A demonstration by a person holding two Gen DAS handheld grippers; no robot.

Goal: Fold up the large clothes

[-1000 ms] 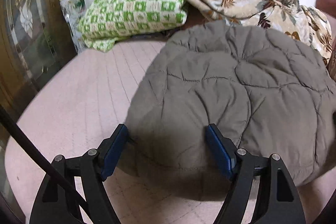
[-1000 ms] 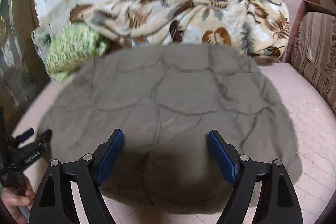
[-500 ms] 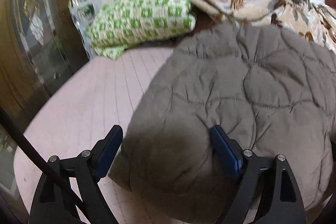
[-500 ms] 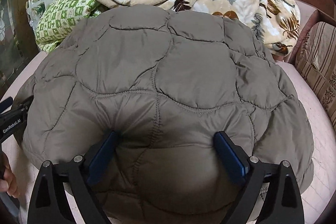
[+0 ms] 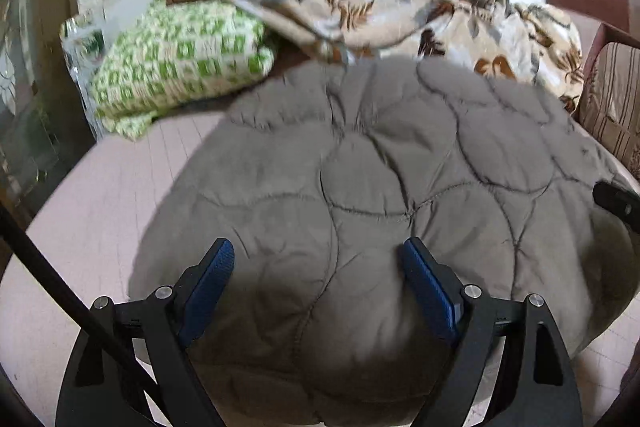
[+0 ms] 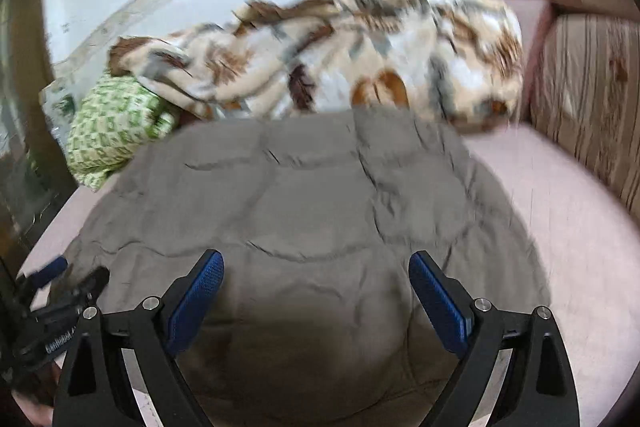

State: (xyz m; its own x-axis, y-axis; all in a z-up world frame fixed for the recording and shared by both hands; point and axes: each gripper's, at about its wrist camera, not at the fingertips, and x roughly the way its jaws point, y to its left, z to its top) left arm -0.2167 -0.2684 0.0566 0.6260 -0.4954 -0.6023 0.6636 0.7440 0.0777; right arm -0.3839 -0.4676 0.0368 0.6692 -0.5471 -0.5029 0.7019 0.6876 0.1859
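Observation:
A large grey-brown quilted garment (image 5: 380,187) lies folded in a rounded heap on the pink bed (image 5: 100,207); it also fills the middle of the right wrist view (image 6: 312,211). My left gripper (image 5: 318,267) is open, its blue pads (image 5: 208,287) apart over the garment's near edge. My right gripper (image 6: 316,275) is open too, above the near part of the garment, holding nothing. The left gripper shows at the lower left of the right wrist view (image 6: 60,287), and the tip of the right one at the right edge of the left wrist view (image 5: 616,203).
A green-and-white checked pillow (image 5: 180,63) and a crumpled leaf-print blanket (image 5: 400,15) lie at the head of the bed against the wall. A striped sofa cushion (image 6: 592,99) stands on the right. A dark wooden door (image 5: 36,87) is on the left.
Both grippers have pulled back and up from the garment's near edge, still open. The right wrist view has lifted away and now shows more bed on the right.

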